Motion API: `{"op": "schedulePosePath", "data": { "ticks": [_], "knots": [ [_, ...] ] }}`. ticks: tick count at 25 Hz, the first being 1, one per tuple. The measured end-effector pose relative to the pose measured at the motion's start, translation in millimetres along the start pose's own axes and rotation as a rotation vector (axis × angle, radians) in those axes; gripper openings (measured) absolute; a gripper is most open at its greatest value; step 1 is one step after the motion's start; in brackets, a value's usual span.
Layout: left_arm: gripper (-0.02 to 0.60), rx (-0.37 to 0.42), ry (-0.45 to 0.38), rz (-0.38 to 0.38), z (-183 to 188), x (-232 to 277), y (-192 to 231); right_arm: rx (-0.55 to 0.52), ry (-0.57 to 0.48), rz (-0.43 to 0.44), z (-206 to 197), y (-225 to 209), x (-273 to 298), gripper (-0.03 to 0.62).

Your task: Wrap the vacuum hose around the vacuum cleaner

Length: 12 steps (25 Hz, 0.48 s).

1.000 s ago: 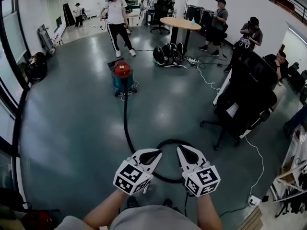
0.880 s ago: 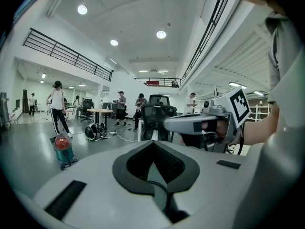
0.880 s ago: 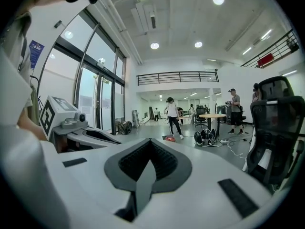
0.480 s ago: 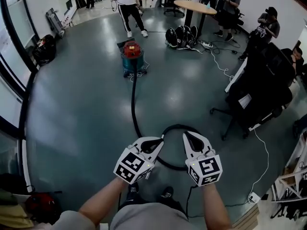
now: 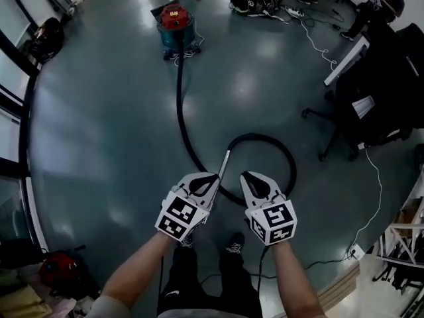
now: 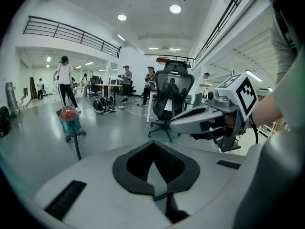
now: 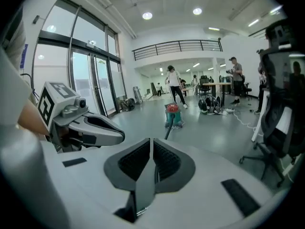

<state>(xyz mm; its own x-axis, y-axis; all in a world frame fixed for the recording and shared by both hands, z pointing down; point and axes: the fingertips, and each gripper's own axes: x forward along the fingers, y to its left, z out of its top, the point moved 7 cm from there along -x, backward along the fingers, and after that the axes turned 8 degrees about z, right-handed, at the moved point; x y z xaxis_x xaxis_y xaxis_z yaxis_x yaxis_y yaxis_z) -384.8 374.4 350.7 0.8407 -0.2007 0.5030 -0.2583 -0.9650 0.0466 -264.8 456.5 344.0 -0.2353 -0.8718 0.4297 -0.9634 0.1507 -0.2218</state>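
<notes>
Black hose (image 5: pixel 179 98), looped on floor (image 5: pixel 99 144) — vacuum (image 5: pixel 176 24) beyond

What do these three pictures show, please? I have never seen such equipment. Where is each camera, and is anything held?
A person holds a two-jaw tool in each hand: the left gripper and the right gripper. One picture comes from a camera on the person's head, looking down. The other two come from cameras on the grippers, looking along their jaws. On the floor stands a vacuum, and its black hose runs toward the person and curls into a loop. Both grippers are shut and hold nothing.
</notes>
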Motion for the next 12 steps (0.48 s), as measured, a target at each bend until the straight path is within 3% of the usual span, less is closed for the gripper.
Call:
{"op": "schedulePosePath", "data": {
  "ticks": [5,12],
  "knots": [
    [0.006,-0.081,0.116,0.01,-114,53,21,0.112,0.129,0.047,-117,-19,76,0.043],
    [0.006,-0.145,0.259,-0.02,-270,111,40,0.314,0.258,0.058,-295,-36,177,0.195]
  ]
}}
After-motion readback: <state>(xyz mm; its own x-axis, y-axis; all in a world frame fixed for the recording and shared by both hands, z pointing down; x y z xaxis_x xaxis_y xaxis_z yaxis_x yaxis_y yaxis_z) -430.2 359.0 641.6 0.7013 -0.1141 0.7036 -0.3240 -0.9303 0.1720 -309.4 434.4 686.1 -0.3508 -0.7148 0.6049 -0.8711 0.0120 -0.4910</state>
